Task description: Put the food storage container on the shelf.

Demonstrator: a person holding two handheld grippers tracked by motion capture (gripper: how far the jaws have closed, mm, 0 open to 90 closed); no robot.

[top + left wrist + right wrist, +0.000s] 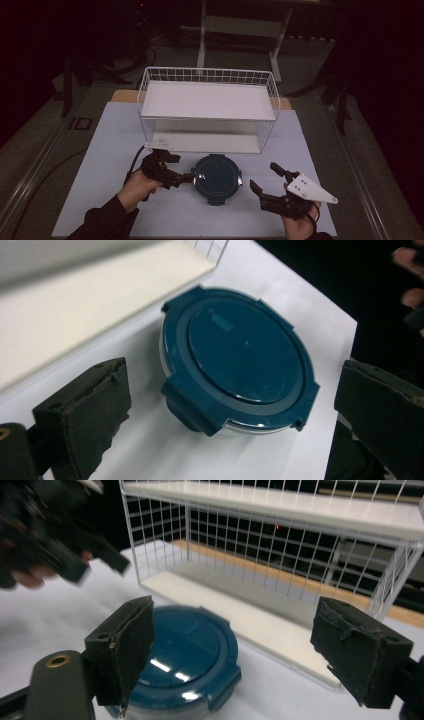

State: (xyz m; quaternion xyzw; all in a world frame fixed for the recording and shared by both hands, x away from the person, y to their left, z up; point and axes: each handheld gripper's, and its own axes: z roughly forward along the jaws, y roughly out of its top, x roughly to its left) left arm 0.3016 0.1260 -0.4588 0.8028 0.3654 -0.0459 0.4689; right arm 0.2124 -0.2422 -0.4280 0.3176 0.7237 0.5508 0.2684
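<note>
Sitting flat, lid up, the round blue container (pixel 217 178) lay just before the wire shelf (pixel 207 107). The left hand-held gripper (pixel 186 176) gaped beside the container's left rim, holding nothing. The right hand-held gripper (pixel 266 177) stood wide open right of the container, empty.

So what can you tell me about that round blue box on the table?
The round container has a dark teal, glossy plastic lid over a paler, clear-looking base. Four clip flaps sit around the rim, folded down, so it looks shut. A small raised tab marks the lid's top. It stands upright on the white table cover, just in front of the white wire shelf. Nothing grips it: the left tool is open at its edge, the right tool open beside it.
</note>
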